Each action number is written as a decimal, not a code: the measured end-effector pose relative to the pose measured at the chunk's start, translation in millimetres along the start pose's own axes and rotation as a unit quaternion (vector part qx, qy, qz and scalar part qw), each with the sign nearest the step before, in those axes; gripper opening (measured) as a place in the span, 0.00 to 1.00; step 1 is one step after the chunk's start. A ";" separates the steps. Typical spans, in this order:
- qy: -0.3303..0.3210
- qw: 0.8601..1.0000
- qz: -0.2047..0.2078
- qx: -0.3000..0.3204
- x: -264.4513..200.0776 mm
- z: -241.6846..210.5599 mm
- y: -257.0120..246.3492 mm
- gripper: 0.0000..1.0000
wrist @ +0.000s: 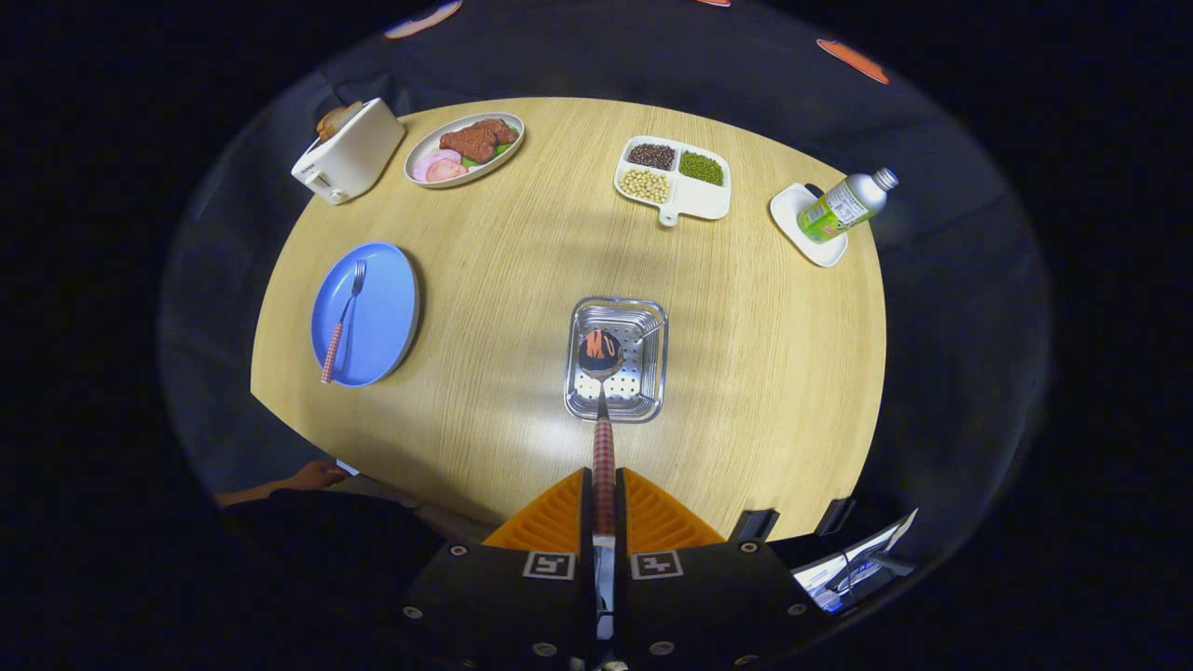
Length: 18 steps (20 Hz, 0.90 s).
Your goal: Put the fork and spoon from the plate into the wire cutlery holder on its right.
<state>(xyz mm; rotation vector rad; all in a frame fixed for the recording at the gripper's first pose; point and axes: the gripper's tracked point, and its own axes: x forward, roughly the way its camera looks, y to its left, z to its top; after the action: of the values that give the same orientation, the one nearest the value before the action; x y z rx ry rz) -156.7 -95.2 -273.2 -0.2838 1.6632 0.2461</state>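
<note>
Round wooden counter (522, 308) fills frame centre. Blue plate (387, 298) at left, fork (344, 317) lying on it. Wire cutlery holder (652, 368) centre, just ahead of the tongs (604, 503), which pinch the spoon (602, 410) by its checked handle, bowl over the holder. Advice: tip the bowl down inside the rim, lower, then release. Fork next.

Fork (341, 321) on plate (365, 315), left of holder (616, 371).
</note>
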 end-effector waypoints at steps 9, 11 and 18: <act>0.011 0.999 -0.009 0.032 28.7 20.9 -13.2 0.09; 0.006 0.999 -0.004 0.044 30.7 21.3 -10.9 0.10; 0.004 0.999 -0.019 0.046 30.3 4.8 -9.6 0.12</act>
<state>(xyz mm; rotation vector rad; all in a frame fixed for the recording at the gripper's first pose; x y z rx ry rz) -152.2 -103.9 -303.7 -0.2459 1.6695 0.1394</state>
